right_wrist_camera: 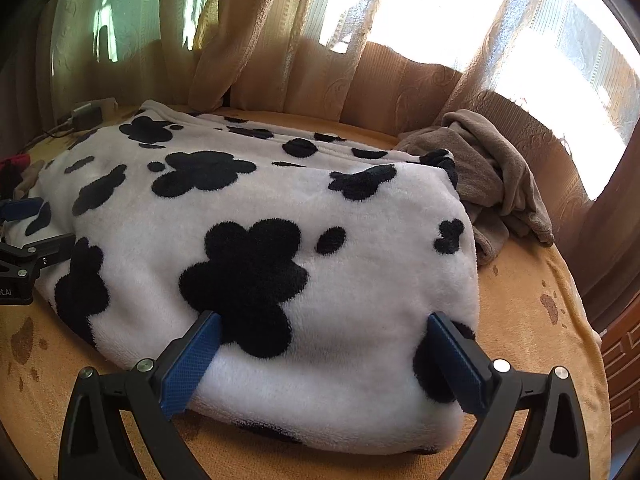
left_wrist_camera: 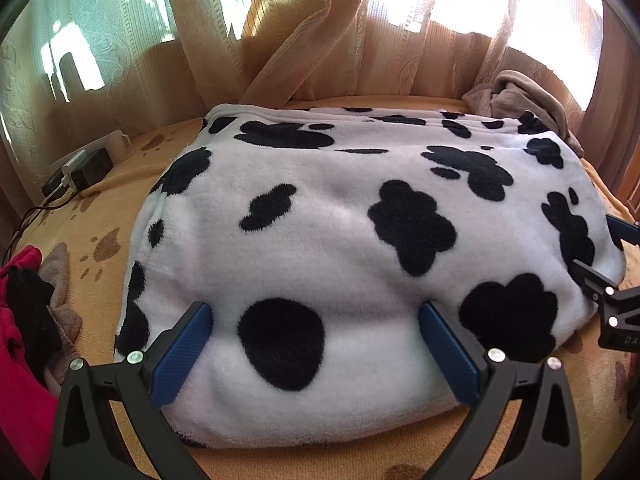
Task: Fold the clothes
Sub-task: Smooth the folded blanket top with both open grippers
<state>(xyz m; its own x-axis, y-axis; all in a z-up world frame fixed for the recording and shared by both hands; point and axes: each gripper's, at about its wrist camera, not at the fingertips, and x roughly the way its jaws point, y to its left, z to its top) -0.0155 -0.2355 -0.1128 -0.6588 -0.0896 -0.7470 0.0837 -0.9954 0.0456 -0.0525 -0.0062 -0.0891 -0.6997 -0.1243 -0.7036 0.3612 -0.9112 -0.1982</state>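
Folded cow-print fleece blanket (left_wrist_camera: 340, 232) on the bed (left_wrist_camera: 100, 208), long axis 9-to-3 o'clock, near fold at 12 o'clock of both spread, empty claws: left claw (left_wrist_camera: 314, 320) mid-edge, right claw (right_wrist_camera: 324, 328) at the right corner.

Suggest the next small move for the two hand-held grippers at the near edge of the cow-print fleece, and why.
Probably close both on that edge. The left hand-held gripper and right hand-held gripper stand open, fingers straddling the near fold of the cow-print fleece, which lies flat on the orange bedspread. Nothing is gripped yet, so lifting now would move nothing.
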